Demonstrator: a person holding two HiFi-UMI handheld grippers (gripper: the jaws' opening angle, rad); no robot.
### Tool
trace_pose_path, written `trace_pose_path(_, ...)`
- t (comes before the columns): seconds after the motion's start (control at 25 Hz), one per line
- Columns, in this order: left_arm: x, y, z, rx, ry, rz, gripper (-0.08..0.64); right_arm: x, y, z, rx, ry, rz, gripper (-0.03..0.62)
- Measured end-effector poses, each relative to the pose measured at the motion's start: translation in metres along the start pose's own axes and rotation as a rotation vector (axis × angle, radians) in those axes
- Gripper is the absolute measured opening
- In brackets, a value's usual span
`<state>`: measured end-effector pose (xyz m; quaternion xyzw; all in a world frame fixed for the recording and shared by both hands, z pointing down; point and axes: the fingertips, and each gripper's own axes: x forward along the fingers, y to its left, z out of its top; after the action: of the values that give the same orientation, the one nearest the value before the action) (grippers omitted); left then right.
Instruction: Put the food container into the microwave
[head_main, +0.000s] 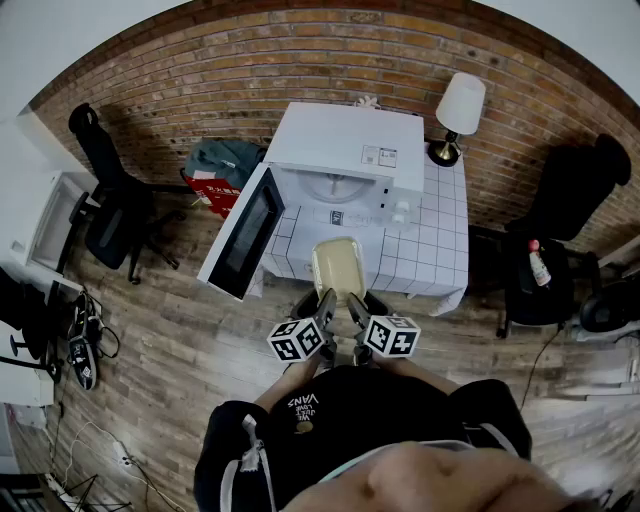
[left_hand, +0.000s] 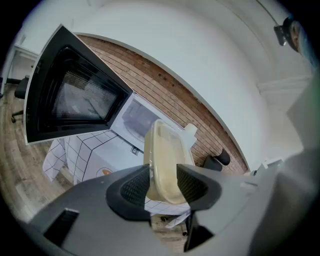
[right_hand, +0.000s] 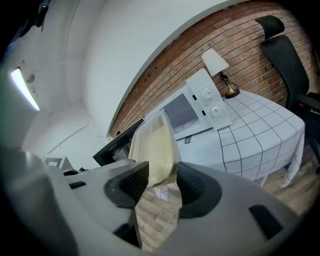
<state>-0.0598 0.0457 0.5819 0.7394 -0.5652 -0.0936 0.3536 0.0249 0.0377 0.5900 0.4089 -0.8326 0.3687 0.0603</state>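
The container (head_main: 337, 266), pale and lidded, is held at its near end by both grippers, in front of the microwave (head_main: 345, 160) and over the near part of the table (head_main: 440, 250). It is not yet inside the cavity. Whether it touches the table cannot be told.

The left gripper (head_main: 324, 302) is clenched on the container's left side. In the left gripper view its jaws are seen pressed against the container (left_hand: 167, 160), one on each face, at the left gripper (left_hand: 163, 182). The right gripper (head_main: 356, 306) is clenched on the right side. In the right gripper view the container (right_hand: 152, 147) is pinched the same way at the right gripper (right_hand: 162, 182).

The door (head_main: 240, 232) is swung wide open to the left, and the cavity is exposed. The microwave is set on a white grid-patterned cloth. A lamp (head_main: 458, 115) is placed just beside it at the far right corner. Black chairs (head_main: 110, 200) are seen well apart on both sides, against a brick wall (head_main: 200, 70).
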Motion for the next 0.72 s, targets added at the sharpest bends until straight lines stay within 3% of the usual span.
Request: trace_pose_path(0.72, 0.014, 0.002, 0.002, -0.017, -0.018, 0.013, 0.173, 0.009, -0.009, 0.013, 0.034, -0.026, 0.025, 0.167)
